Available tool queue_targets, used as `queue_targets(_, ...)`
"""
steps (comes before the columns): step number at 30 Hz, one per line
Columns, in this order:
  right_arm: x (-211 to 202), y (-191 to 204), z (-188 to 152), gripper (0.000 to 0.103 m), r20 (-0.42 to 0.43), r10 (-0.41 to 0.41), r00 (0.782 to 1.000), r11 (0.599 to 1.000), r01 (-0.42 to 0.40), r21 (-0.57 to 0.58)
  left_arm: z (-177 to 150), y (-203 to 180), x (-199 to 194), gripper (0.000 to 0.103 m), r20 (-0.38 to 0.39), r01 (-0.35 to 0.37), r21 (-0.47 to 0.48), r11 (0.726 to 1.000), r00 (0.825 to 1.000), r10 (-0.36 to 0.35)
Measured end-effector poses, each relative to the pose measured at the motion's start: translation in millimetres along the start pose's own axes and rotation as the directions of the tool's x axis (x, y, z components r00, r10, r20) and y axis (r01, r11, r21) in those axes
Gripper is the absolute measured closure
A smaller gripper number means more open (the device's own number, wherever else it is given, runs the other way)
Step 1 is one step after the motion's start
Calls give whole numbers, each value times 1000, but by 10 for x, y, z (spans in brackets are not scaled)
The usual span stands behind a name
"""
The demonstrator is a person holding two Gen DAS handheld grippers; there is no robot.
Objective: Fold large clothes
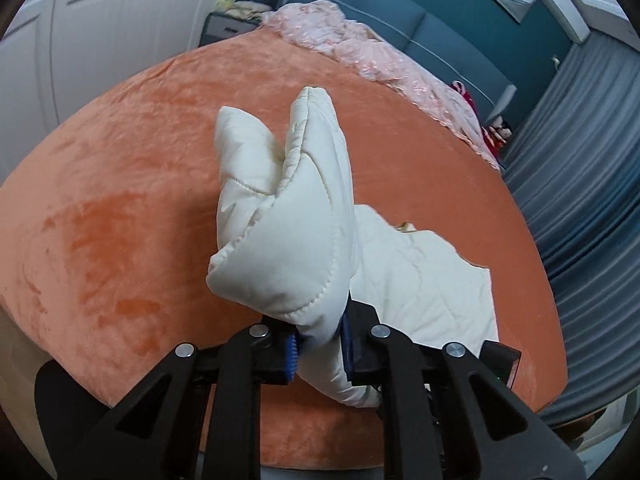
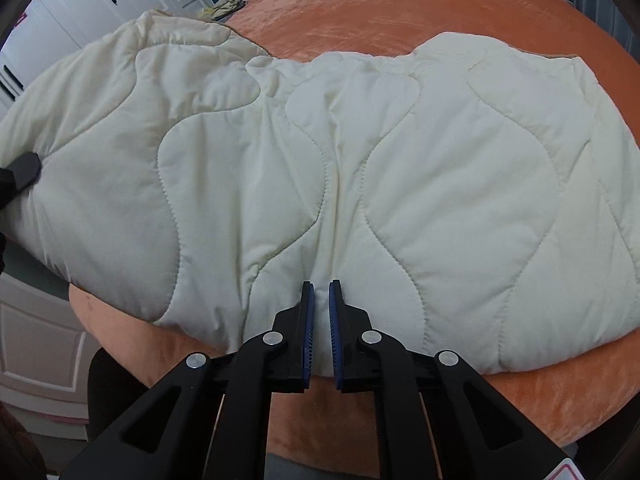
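A cream quilted padded garment (image 2: 360, 168) lies spread on the orange bed cover (image 2: 400, 12). My right gripper (image 2: 322, 292) is shut on a pinch of its near hem, jaws almost closed with fabric between them. My left gripper (image 1: 318, 344) is shut on another part of the same garment (image 1: 288, 208), which bunches up in a thick fold in front of the camera and trails right onto the bed. In the right wrist view, the left gripper's black tip (image 2: 24, 170) shows at the garment's left edge.
The orange bed cover (image 1: 120, 200) fills both views. A pink crumpled blanket (image 1: 360, 48) lies along the far side by a blue headboard (image 1: 400, 12). Grey curtains (image 1: 592, 160) hang on the right. White wardrobe doors (image 2: 80, 0) stand at the left.
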State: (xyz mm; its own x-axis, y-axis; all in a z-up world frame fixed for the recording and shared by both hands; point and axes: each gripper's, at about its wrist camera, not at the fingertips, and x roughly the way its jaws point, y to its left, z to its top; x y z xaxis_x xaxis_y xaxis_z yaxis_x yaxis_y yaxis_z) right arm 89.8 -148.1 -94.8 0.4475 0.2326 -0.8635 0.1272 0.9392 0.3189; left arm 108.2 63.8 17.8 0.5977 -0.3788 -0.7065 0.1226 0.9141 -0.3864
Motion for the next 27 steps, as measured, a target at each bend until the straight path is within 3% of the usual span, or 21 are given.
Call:
queue_targets(7,-664,-724,-89,96,73,-41,996,992,32,120,-118,-1151,53,89,-18,67,239,969,998,-65)
queue_targets(8,-823,-995,-136,96,95,-57,994,985,40,168,-160,-1301,110,89,-29,76,270,960,997,-71)
queue_targets(15,-1178,-1748,-339,95,140,-119,983,949,71,307,-668,-2234,717,89,-153,117,431,895,987,-55)
queue_targets(18,-1244,-1913,-446,94,139,-122,983,937,68,342,-964,-2463,1002,89,-205,118,466,877,978,-23)
queue_targets(22,-1336,-2013,-509,90,148,-131,980,927,69,369,-1256,-2607,1230,88,-216,68,530,845,975,57)
queue_targets(24,-1396,-2036,-512,88,158,-126,979,924,58,378,-1256,-2592,1151,84,-220,69,511,857,974,53)
queue_targets(27,-1555,-2049,-400,88,197,-122,973,934,46,353,-1073,-2480,812,67,-223,125,463,878,975,-21)
